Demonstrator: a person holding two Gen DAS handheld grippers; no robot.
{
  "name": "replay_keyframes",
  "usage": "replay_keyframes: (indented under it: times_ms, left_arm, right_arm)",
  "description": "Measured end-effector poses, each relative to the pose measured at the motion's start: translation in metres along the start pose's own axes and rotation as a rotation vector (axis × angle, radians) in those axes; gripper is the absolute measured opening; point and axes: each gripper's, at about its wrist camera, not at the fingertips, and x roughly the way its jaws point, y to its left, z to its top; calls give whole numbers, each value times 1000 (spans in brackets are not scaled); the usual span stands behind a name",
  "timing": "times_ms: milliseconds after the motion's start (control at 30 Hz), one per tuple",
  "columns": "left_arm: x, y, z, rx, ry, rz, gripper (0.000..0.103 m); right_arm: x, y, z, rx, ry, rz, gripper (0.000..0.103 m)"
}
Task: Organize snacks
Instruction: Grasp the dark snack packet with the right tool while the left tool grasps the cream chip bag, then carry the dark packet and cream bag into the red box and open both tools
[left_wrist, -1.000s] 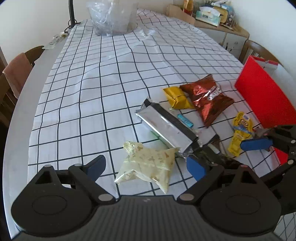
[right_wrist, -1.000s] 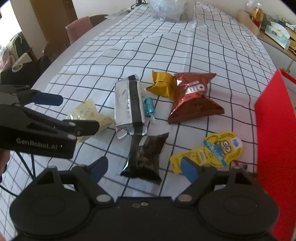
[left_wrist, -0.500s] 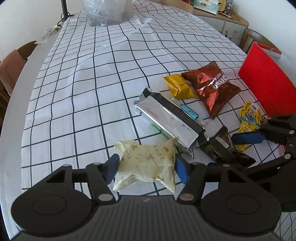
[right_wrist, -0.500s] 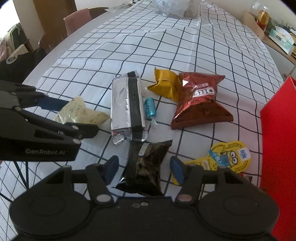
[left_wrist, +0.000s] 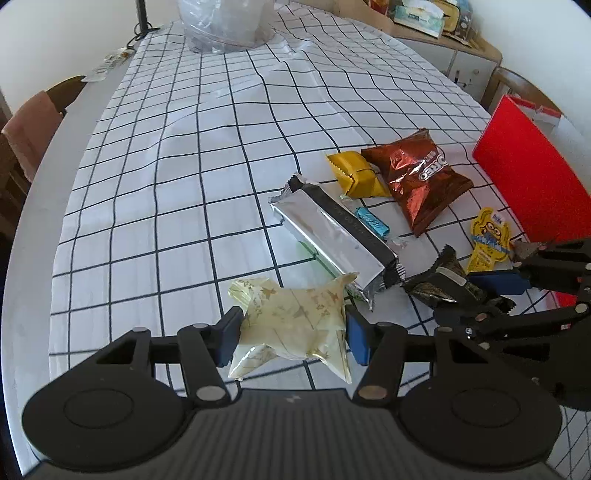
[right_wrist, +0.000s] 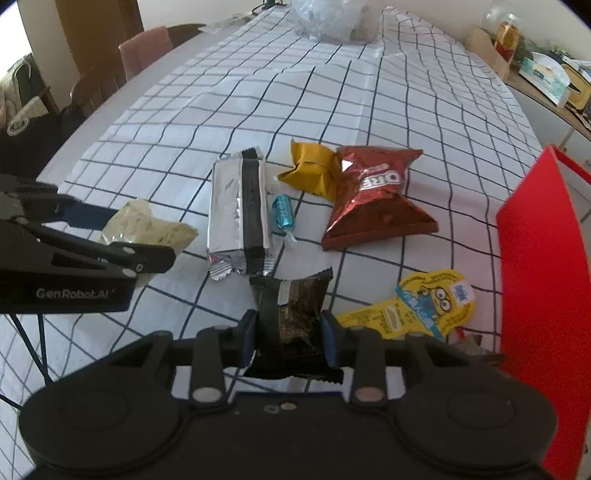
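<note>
Snacks clustered ahead of both my grippers, left gripper (left_wrist: 291, 334) just closed onto the pale yellow packet (left_wrist: 295, 325), right gripper (right_wrist: 288, 341) just pinched shut on the dark packet (right_wrist: 291, 314), silver packet (right_wrist: 240, 206) just beyond, red bag (right_wrist: 543, 280) close right, open checked tablecloth (left_wrist: 166, 166) further ahead and left.

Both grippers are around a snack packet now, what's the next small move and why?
Probably lift both straight up a little. The left gripper pinches the pale packet and the right gripper the dark packet, jaws just closed on them, yet both packets seem to rest on the cloth; the red bag stands nearby.
</note>
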Motion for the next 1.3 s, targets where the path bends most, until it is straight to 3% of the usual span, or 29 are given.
replay_keyframes:
  times_ms: [600,933,1300]
  left_arm:
    - [-91,-44,-9,-47,-77,1,58]
    - [-135,-112,2,30,-162,-58,58]
    - [-140,-197,23,120,-204,-89,58]
  right_arm:
    - [-112,-29,-29,88,-119,83,35]
    - [-166,-70,-49,136,-184,78,35]
    - [-197,-133,-72,180,-228,24,35]
